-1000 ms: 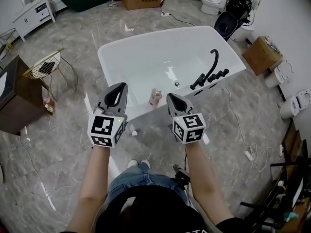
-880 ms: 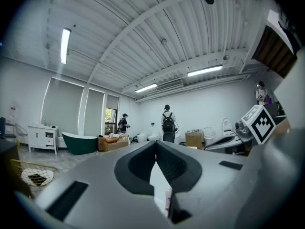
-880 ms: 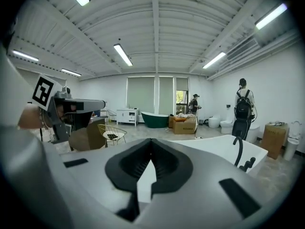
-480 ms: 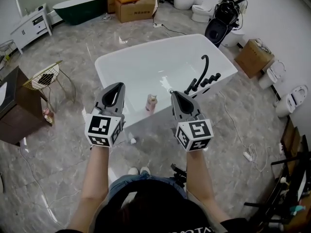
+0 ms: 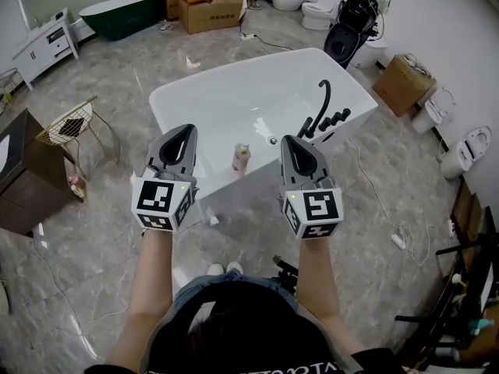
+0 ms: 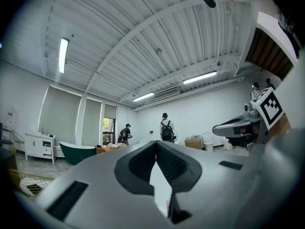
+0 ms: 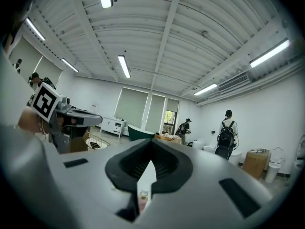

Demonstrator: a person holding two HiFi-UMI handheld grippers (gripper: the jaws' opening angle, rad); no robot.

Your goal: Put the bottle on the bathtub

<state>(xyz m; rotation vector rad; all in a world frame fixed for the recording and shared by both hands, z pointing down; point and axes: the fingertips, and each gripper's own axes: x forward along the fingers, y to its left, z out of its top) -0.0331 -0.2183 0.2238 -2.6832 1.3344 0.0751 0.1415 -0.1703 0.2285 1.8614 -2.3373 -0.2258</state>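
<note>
A small pinkish bottle (image 5: 242, 157) stands upright on the near rim of the white bathtub (image 5: 181, 97), free of both grippers. In the head view my left gripper (image 5: 181, 135) and right gripper (image 5: 295, 143) are held up level on either side of the bottle and nearer to me, both shut and empty. In the right gripper view the bottle (image 7: 142, 197) shows low through the slit under the closed jaws. The left gripper view shows its jaws meeting at the tips with nothing between them, and the right gripper (image 6: 237, 126) beside it.
A black faucet (image 5: 322, 109) rises from the tub's right rim. A wire chair (image 5: 75, 123) and a brown cabinet (image 5: 21, 179) stand at the left. Cardboard boxes (image 5: 206, 6), a dark green tub (image 5: 118, 10), toilets and floor cables lie around. Two people stand far off (image 7: 227, 130).
Both grippers have risen and drawn back from the tub, the right one more. The bottle has stayed on the rim.
</note>
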